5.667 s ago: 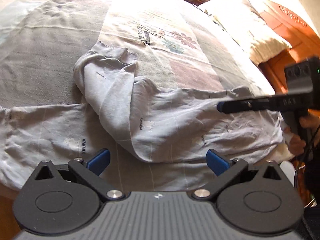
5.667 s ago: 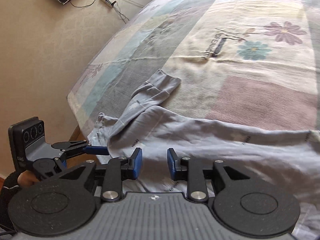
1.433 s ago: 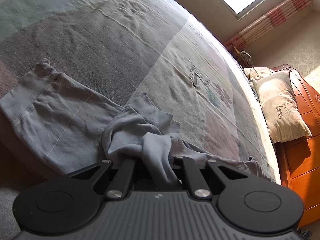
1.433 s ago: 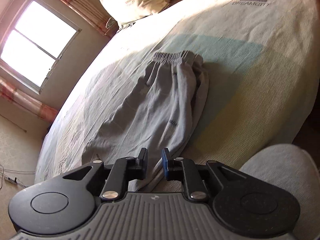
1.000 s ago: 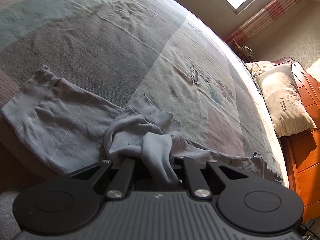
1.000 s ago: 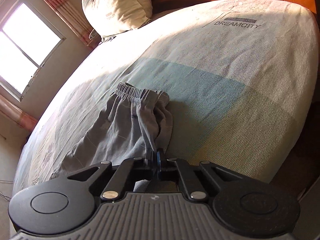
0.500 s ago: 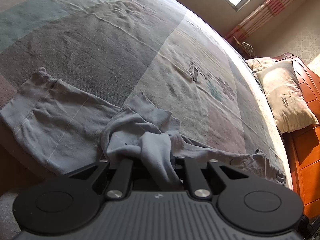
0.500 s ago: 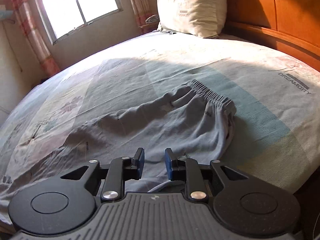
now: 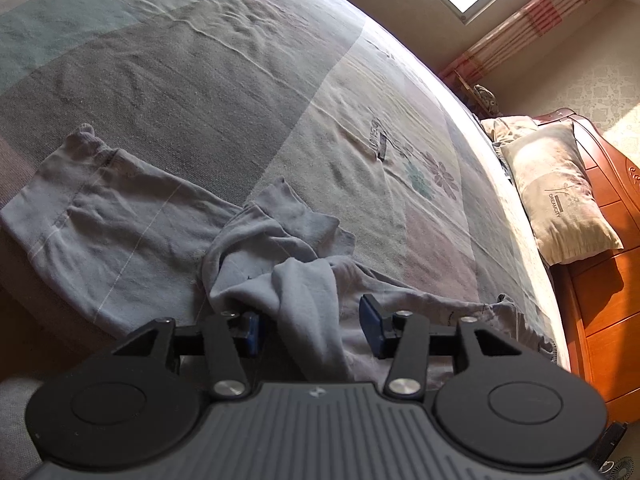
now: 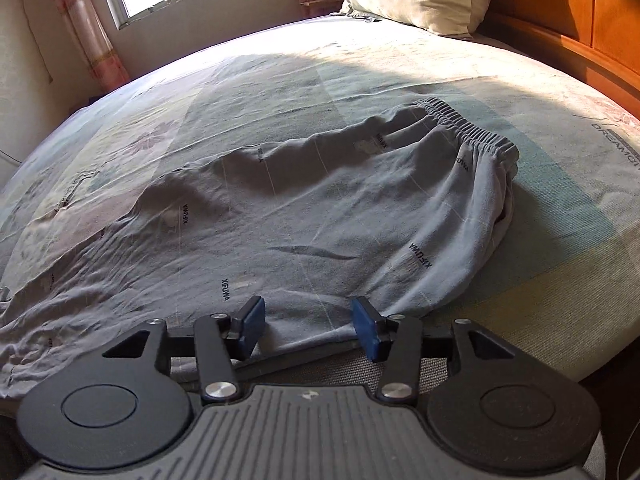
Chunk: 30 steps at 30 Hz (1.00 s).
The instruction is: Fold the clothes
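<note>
While stretched along the near edge of the patchwork bed (image 9: 248, 92), grey printed cotton trousers (image 10: 320, 216) mid-straighten, not folded. Left tool (image 9: 310, 330) spread apart, bunched leg cuff draped between. Right tool (image 10: 306, 322) also apart, hovering over hip fabric. Next: regrip, flatten legs.

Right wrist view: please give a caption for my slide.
Open right gripper at the near edge of grey trousers on the bed.
</note>
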{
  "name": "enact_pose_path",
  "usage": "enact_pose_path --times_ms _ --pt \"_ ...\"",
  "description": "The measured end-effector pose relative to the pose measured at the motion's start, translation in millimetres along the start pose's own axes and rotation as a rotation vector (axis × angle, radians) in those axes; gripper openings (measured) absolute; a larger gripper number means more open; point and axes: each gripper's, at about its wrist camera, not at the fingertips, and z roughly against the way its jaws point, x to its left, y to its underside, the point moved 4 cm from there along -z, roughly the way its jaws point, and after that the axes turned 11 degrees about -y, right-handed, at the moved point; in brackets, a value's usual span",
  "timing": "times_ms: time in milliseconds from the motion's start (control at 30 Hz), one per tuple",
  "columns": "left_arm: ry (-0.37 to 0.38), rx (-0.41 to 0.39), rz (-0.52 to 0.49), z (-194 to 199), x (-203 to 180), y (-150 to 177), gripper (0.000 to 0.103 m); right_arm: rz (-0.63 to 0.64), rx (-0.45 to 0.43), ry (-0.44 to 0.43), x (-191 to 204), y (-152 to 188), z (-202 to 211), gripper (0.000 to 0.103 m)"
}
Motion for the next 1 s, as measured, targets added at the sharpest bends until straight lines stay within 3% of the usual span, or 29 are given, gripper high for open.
enact_pose_path --times_ms 200,367,500,667,1000 --pt "-0.089 -0.007 -0.075 19 6 -5 0.048 -0.001 -0.006 -0.006 1 2 1 0.061" --pt "-0.203 -0.094 -0.273 38 -16 -28 0.064 0.020 -0.007 0.009 6 3 -1 0.065" --pt "-0.216 -0.112 -0.418 24 -53 -43 0.064 0.058 -0.001 0.027 13 5 -3 0.069" --pt "-0.244 -0.024 -0.574 -31 -96 -34 0.064 0.041 -0.005 0.014 12 5 -2 0.072" --pt "-0.403 -0.016 -0.592 -53 -83 -32 0.069 0.042 -0.035 -0.030 8 8 -2 0.078"
